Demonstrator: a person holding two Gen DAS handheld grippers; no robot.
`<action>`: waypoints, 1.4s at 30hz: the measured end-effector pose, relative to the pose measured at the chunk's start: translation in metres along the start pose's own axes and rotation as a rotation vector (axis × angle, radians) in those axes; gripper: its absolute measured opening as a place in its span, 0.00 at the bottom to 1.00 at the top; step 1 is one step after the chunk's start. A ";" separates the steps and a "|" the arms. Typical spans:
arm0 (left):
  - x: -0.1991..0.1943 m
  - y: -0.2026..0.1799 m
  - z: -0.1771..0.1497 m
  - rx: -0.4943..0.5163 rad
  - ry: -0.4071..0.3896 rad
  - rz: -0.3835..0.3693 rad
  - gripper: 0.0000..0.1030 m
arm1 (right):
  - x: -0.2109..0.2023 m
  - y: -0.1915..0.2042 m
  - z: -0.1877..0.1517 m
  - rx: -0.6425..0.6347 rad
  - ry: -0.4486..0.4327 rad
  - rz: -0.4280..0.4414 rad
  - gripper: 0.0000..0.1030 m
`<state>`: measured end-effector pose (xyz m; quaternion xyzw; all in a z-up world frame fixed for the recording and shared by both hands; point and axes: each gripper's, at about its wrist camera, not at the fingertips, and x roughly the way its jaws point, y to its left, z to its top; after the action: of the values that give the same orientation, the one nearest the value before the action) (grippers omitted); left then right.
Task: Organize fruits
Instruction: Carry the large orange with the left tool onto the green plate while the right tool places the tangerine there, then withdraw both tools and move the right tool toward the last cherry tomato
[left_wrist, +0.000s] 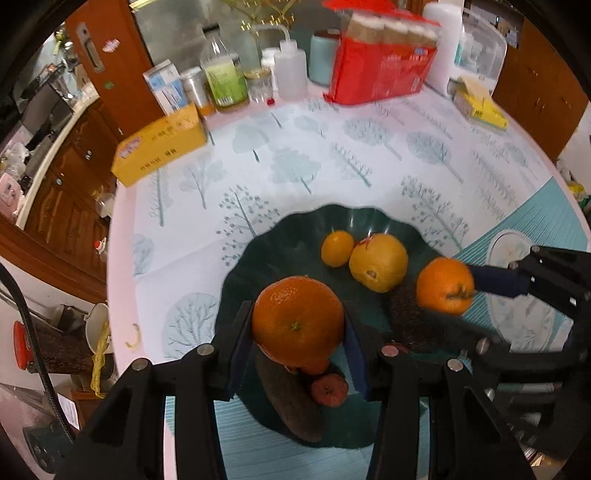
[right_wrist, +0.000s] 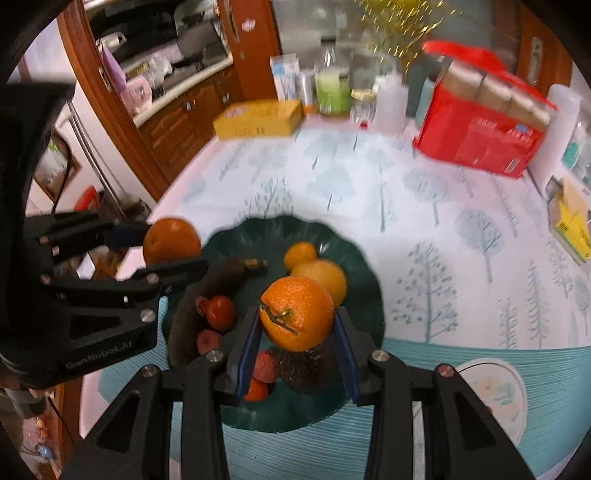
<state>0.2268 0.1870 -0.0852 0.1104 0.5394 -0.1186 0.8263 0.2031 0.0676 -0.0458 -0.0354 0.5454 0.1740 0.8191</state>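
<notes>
Over the dark green scalloped plastic plate (left_wrist: 258, 254), at the lower middle of your left wrist view, your left gripper (left_wrist: 297, 325) clamps a large round orange with a small green stem scar (left_wrist: 297, 319) between its blue-lined fingers (left_wrist: 351, 343). At the right of that same view your right gripper (left_wrist: 476, 282) pinches a smaller orange with a dry brown stem (left_wrist: 445, 286), also above the plate's right rim. On the plate lie a small yellow-orange citrus (left_wrist: 337, 248) touching a bigger pale yellow round fruit (left_wrist: 378, 262), a long brown blackened banana (right_wrist: 218, 273) at the left side in the right wrist view, and several small red fruits (right_wrist: 219, 312) beside it. The plate sits on a tree-printed tablecloth (left_wrist: 332, 155); a yellow cardboard box (left_wrist: 159, 146) and a red packet (left_wrist: 384, 70) stand well apart toward the upper part.
</notes>
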 end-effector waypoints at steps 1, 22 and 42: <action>0.009 0.000 0.001 0.005 0.014 -0.002 0.43 | 0.007 0.002 -0.003 -0.010 0.012 -0.002 0.38; 0.023 -0.009 -0.011 0.046 0.035 0.009 0.79 | 0.005 0.018 -0.027 -0.100 -0.036 -0.075 0.50; -0.052 -0.034 -0.057 -0.045 -0.015 -0.086 0.97 | -0.068 -0.008 -0.077 0.064 -0.118 -0.033 0.50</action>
<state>0.1462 0.1769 -0.0619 0.0676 0.5400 -0.1424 0.8267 0.1146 0.0238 -0.0164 -0.0078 0.5006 0.1444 0.8535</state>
